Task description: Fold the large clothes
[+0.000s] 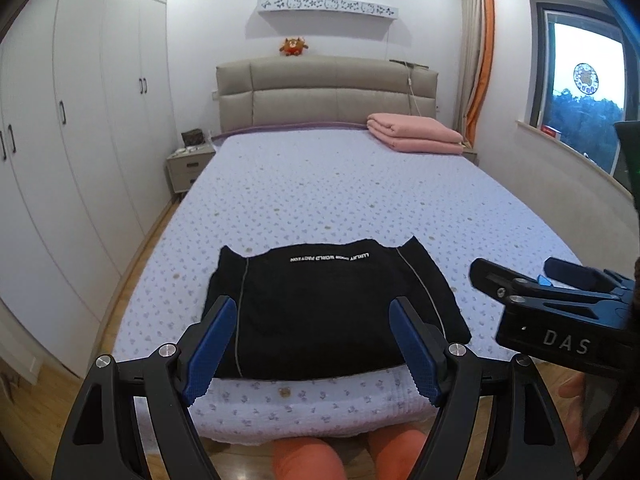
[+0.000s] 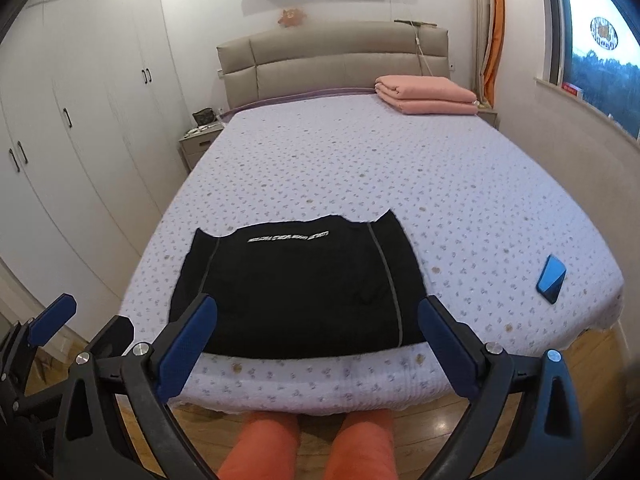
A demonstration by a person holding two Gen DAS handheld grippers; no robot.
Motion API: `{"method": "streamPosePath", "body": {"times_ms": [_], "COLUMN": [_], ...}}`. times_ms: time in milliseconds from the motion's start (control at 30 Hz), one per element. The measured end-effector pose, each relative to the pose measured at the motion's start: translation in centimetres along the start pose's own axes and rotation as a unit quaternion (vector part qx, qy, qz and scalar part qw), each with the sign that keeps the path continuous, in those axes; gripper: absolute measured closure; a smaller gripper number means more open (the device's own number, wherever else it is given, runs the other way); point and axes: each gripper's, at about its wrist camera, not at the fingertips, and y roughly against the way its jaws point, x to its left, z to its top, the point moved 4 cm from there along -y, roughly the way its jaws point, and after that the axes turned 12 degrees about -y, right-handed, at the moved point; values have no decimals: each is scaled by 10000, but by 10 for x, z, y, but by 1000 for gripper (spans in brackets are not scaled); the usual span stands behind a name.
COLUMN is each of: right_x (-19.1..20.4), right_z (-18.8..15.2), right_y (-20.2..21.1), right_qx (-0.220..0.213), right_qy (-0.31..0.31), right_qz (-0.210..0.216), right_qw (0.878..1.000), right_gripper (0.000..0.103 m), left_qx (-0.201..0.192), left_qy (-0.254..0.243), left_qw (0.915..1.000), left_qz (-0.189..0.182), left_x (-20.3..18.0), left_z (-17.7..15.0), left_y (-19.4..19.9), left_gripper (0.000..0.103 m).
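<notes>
A black garment with grey piping and white lettering lies folded into a rectangle at the near edge of the bed. It also shows in the right wrist view. My left gripper is open and empty, held above the garment's near edge. My right gripper is open and empty, also above the near edge. The right gripper shows at the right in the left wrist view. The left gripper shows at the lower left in the right wrist view.
A folded pink blanket lies at the bed's far right by the headboard. A blue phone lies on the bed's near right. White wardrobes line the left wall. A nightstand stands at the far left. The person's orange-clad legs touch the bed's foot.
</notes>
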Motion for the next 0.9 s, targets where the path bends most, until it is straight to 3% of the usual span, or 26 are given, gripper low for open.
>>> {"method": "streamPosePath", "body": {"times_ms": [133, 233, 333, 533, 900], "right_x": [-6, -14, -19, -25, -32], "right_z": [2, 1, 0, 4, 4], "right_y": [-17, -34, -48, -60, -81], "right_qx": [-43, 66, 210, 258, 455], "right_qy": [131, 127, 74, 40, -8], "right_qz": [-297, -417, -391, -377, -360], "right_qw": [9995, 9990, 9990, 9989, 9983], "right_gripper": [2, 2, 2, 2, 2], "left_qx": [176, 400, 383, 488, 606], "left_qy": [168, 0, -138, 88, -110], "left_qw": [9996, 9965, 9944, 9963, 9963], "left_qz": [162, 735, 978, 698, 606], "left_x": [13, 26, 28, 29, 18], "left_z": [-7, -12, -9, -6, -6], "left_y": [-23, -39, -44, -63, -80], "left_gripper": [23, 23, 23, 23, 23]}}
